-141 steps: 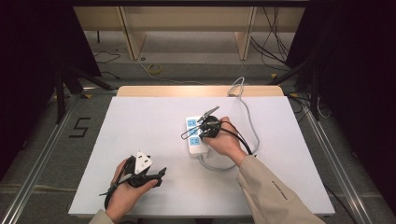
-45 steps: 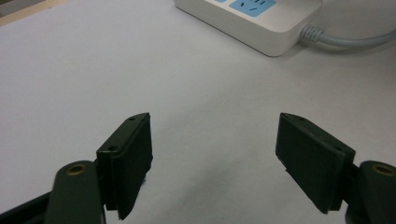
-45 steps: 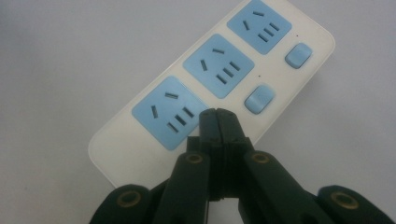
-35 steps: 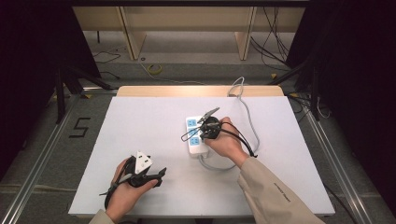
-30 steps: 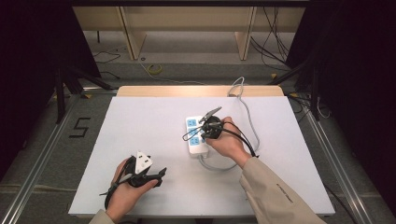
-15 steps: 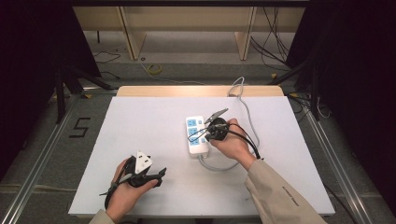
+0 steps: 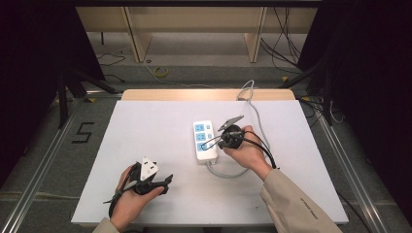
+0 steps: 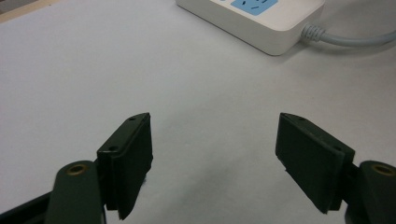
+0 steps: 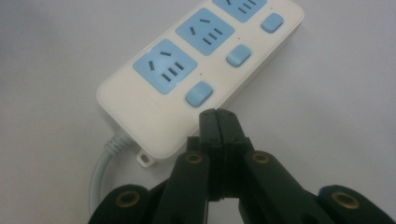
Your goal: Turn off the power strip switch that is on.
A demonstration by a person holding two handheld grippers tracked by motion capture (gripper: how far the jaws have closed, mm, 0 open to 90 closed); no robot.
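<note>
A white power strip with blue sockets and blue switches lies mid-table, its pale cable running off the far edge. My right gripper is shut with nothing in it. It points left at the strip's right side. In the right gripper view the closed tips sit just short of the nearest blue switch on the strip. My left gripper rests near the front left of the table. Its jaws are open and empty, and the strip's cable end lies beyond them.
The white tabletop has a wooden strip along its far edge. A loop of the strip's cable lies under my right hand. Beyond the table are wooden legs and loose floor cables. Metal rails flank both sides.
My right gripper has drawn to the right, from over the strip's sockets to its right edge, jaws still shut. The left gripper has not moved.
</note>
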